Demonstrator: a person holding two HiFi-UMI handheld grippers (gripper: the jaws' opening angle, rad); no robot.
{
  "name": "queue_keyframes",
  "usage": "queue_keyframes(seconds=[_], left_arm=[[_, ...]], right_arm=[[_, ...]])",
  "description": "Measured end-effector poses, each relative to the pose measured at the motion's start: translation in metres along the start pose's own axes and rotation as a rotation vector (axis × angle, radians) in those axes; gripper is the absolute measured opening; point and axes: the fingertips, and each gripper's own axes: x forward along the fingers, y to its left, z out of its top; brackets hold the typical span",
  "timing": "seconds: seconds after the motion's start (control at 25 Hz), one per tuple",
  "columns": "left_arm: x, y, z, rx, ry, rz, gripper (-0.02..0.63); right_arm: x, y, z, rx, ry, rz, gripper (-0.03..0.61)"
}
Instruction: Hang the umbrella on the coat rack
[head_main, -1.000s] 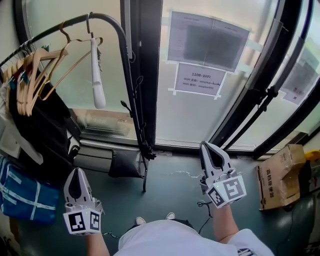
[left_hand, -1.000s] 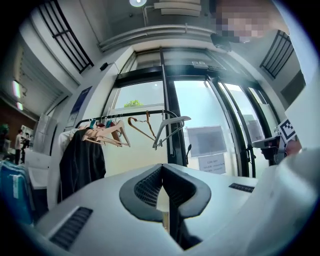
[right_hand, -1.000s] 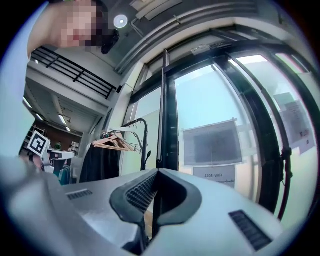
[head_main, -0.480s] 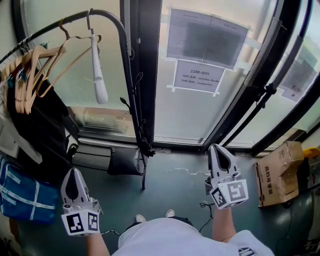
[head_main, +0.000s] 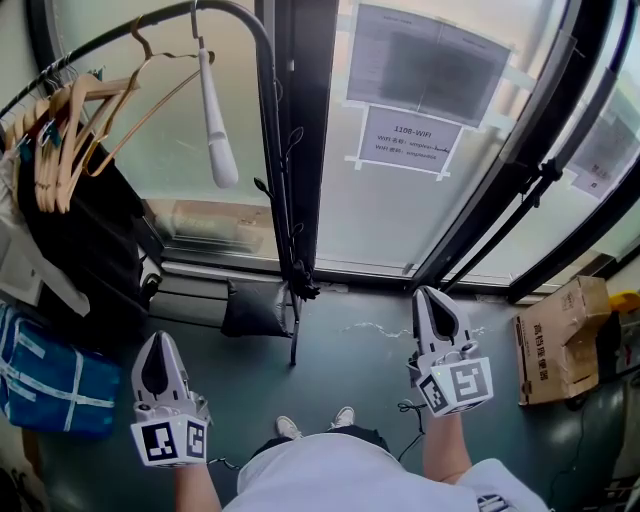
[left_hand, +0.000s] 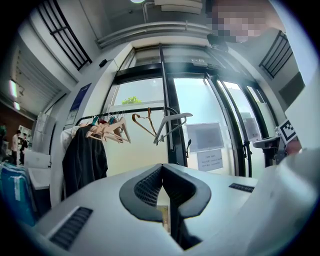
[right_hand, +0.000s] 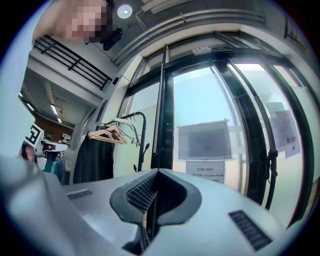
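Note:
The black coat rack (head_main: 272, 130) stands ahead on the left, its curved rail carrying wooden hangers (head_main: 70, 130) and one white hanger (head_main: 216, 120). I can make out no umbrella in any view. My left gripper (head_main: 158, 345) is low at the left, shut and empty, and points at the rack (left_hand: 168, 135). Right of the rack's foot, my right gripper (head_main: 432, 297) is also shut with nothing in it and faces the glass door. Its own view shows the pads meeting at the tip (right_hand: 158, 171), with the rack (right_hand: 142, 140) to the left.
A dark garment (head_main: 85, 240) hangs under the wooden hangers, with a blue bag (head_main: 45, 375) below it. A dark grey bundle (head_main: 255, 310) lies at the rack's foot. A cardboard box (head_main: 555, 340) stands at the right wall. A thin cable (head_main: 405, 410) lies on the floor.
My right gripper has come down a little. The head view has shifted, so the rack sits further right in the picture. Both grippers have stayed shut.

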Motion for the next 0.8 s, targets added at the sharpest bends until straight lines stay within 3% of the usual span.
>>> queue_keyframes(seconds=[0.8], left_arm=[[-0.007,0.005,0.0,-0.013,-0.004,-0.015,0.02]], right_arm=[[0.0,0.021,0.012,-0.059,-0.019,0.02,0.017]])
